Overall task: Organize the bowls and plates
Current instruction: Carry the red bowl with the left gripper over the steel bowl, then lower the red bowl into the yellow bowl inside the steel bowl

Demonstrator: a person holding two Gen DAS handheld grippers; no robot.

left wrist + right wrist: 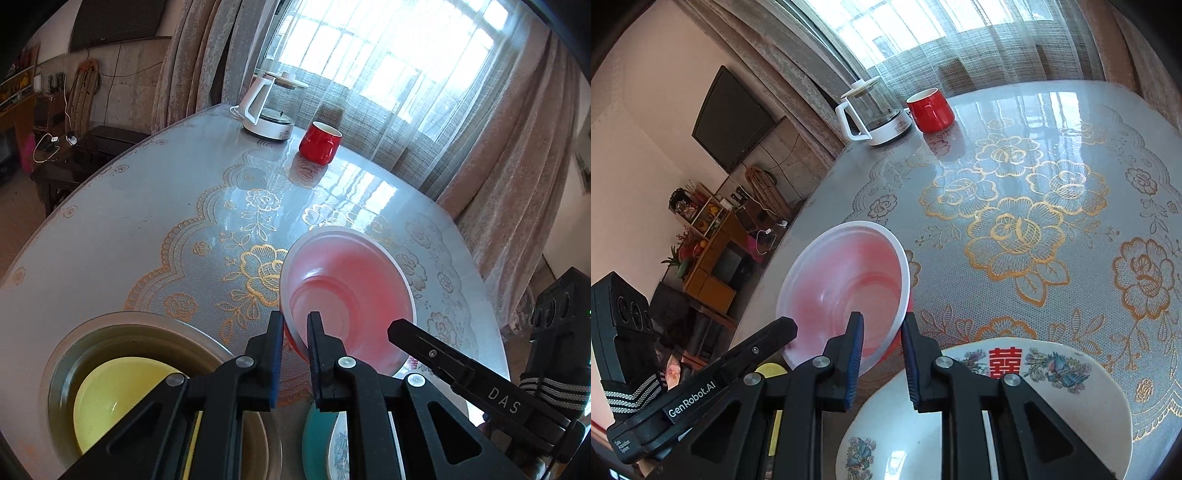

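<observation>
Left wrist view: my left gripper (295, 338) is pinched tight on the near rim of the pink bowl (351, 291) at lower centre, and the right gripper (882, 339) is clamped on the opposite rim, so I judge the bowl hangs between both. Below sit a yellow bowl (122, 398) in a metal basin (62, 354) and a patterned bowl (1052, 376). If either hand drifts apart, the thin rim could slip free and drop.
</observation>
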